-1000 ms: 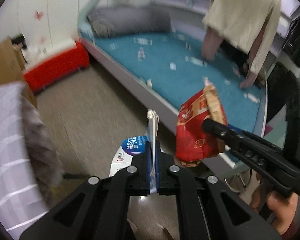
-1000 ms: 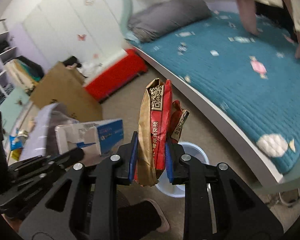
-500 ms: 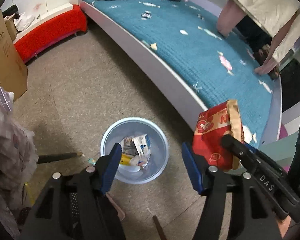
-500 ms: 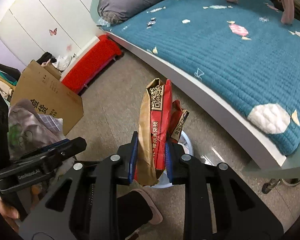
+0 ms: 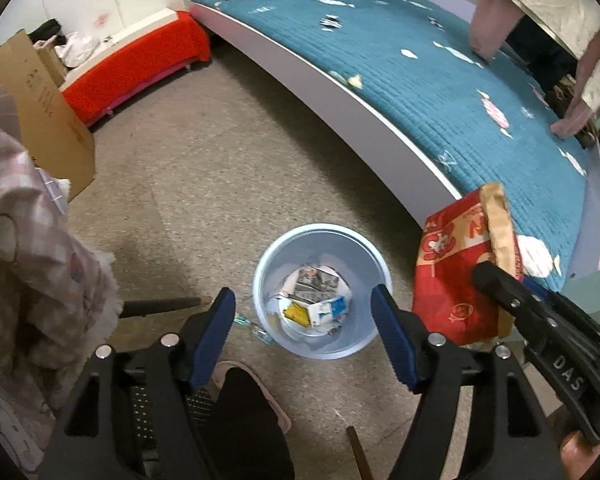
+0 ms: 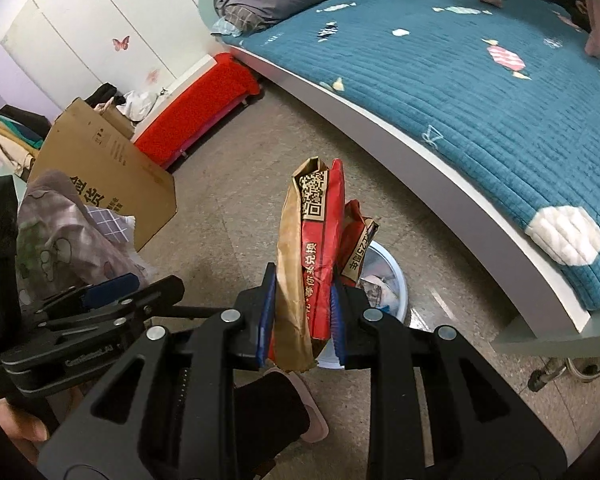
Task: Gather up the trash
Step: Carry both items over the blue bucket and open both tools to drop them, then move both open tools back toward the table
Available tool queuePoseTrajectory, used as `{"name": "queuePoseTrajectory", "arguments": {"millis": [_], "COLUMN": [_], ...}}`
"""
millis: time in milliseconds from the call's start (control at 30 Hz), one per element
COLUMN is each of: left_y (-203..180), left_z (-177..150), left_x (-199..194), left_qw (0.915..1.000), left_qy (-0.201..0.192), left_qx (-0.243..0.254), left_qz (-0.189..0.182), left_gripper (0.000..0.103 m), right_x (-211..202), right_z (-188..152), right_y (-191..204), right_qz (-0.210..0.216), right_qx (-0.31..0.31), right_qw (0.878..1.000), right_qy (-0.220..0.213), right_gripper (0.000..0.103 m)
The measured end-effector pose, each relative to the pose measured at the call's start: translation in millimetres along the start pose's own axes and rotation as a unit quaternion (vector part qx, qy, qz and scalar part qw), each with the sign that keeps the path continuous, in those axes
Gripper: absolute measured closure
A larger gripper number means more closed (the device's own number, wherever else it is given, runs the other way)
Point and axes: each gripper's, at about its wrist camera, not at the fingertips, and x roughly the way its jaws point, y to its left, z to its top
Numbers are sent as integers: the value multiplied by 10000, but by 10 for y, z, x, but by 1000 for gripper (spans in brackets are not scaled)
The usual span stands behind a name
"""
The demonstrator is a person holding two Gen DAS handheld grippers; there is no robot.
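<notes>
The bed (image 5: 440, 80) with its teal quilt curves along the right side, its pale edge running close past the bin (image 5: 320, 292). A person's arm (image 5: 488, 20) leans on the quilt at the far end. A red bench (image 5: 136, 68) stands against the far wall, a cardboard box (image 5: 40, 108) beside it, and a heap of checked cloth (image 5: 24, 248) crowds the left. Between these lies bare floor (image 5: 204, 152), open from the bin toward the bench. The bin stands on the floor with crumpled cartons (image 5: 316, 300) inside. A slippered foot (image 5: 252, 392) sits just near its rim. The left gripper (image 5: 304, 336) hangs above the bin, its jaws having just been opening, nothing between them. The right gripper (image 6: 300, 320) is clamped on a red-and-brown bag (image 6: 316, 256), held upright over the bin's right side.
</notes>
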Motion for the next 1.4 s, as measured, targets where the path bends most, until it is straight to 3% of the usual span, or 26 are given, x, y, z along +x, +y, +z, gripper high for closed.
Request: {"name": "queuePoseTrajectory", "arguments": {"millis": [100,133,167,200,400,567,700,867,967,1233,1333,1400], "left_y": [62,75,87,90,25,-20,-45,-11,69,581,950,1250], "left_z": [6,10,10,15,34,1,-31,-78,-160,-466,-664,-839], "left_x": [-74,-99,-143,-166,-337,-509,-740,-1113,-1390,-2288,-2514,-2607], "left_qw": [9994,9990,9982,9977,9946,9935,9925,9932,9902,9754,9743,9731], "left_qy": [-138,-188,-274,-316,-543,-684,-887,-1055,-1302,-2095,-2165,-2156], "left_qx": [-125,-152,-163,-146,142,255,232,74,-16,-222,-26,34], "left_qz": [275,378,515,573,875,869,804,477,497,655,617,808], "left_gripper": [34,33,31,30,29,28,28,28,28,23,23,23], "right_x": [-2,0,6,17,26,-175,-401,-749,-986,-1403,-1439,-1419], "right_z": [32,47,55,61,34,9,8,6,9,-34,-98,-165], "right_y": [75,94,106,111,122,147,234,477,678,1419,1794,2034], "right_qz": [83,154,233,213,213,50,33,263,491,1131,1283,1377], "right_qx": [-38,-34,-41,-43,-4,-60,-187,-441,-589,-1164,-1556,-1797], "right_qw": [9999,9997,9994,9994,9995,9995,9990,9968,9940,9819,9752,9704], "right_qy": [-89,-161,-237,-274,-238,-295,-403,-617,-782,-976,-916,-844], "right_gripper": [76,63,32,26,26,26,26,26,26,26,26,26]}}
